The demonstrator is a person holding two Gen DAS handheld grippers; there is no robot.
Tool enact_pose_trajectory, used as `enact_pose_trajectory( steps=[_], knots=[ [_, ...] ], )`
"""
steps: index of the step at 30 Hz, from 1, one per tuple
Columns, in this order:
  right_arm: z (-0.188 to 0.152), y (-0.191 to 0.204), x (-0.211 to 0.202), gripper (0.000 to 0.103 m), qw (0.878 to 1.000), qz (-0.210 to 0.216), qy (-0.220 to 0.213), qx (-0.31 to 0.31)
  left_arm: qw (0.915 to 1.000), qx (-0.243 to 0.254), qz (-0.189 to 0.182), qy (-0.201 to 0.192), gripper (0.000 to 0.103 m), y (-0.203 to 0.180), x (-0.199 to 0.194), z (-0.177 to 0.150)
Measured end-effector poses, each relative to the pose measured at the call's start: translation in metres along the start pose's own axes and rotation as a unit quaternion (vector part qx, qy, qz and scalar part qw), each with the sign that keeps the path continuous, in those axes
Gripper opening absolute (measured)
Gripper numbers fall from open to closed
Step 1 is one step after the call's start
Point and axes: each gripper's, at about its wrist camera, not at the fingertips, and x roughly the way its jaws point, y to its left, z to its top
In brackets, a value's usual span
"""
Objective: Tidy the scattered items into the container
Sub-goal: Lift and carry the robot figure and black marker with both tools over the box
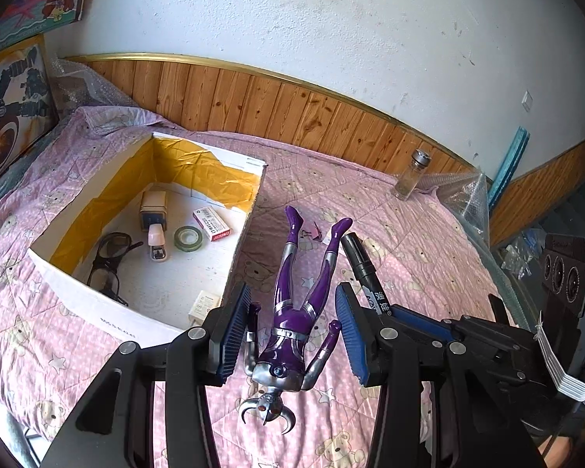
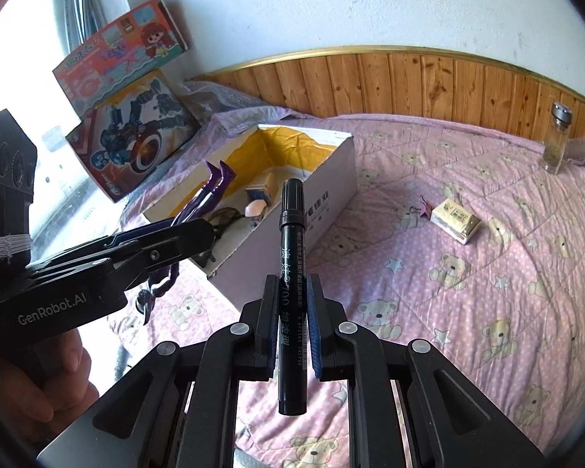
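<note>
A purple and silver toy figure (image 1: pixel 292 312) hangs head-down above the pink bedspread, and my left gripper (image 1: pixel 292 304) is shut on it at the arms and shoulders. From the right wrist view its legs (image 2: pixel 218 179) stick out past the left gripper's fingers (image 2: pixel 167 241). My right gripper (image 2: pixel 291 284) is shut on a black marker (image 2: pixel 290 273), held upright in the air; its cap end (image 1: pixel 364 269) shows right of the figure. The white cardboard box (image 1: pixel 97 304) with yellow tape inside lies open to the left, holding glasses (image 1: pixel 107 261), a stapler (image 1: pixel 156 243), a green tape roll (image 1: pixel 188 238) and small boxes.
On the bedspread lie a small cream box (image 2: pixel 456 222) and a purple scrap (image 2: pixel 425 206). A glass jar (image 2: pixel 555 144) stands by the wood-panelled wall. Toy boxes (image 2: pixel 136 144) lean at the left wall. A person's hand (image 2: pixel 39 382) holds the left gripper. Bubble wrap (image 1: pixel 464 195) lies at the bed's far right.
</note>
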Motion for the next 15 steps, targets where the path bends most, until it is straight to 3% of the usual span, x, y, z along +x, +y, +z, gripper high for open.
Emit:
enact_pose_trajectory(
  steps=[15],
  knots=[
    [0.028,0.019,0.011,0.014,1.000,0.012,-0.004,-0.029,0.9989,-0.034,0.020,-0.023,0.046,0.042,-0.009,0.021]
  ],
)
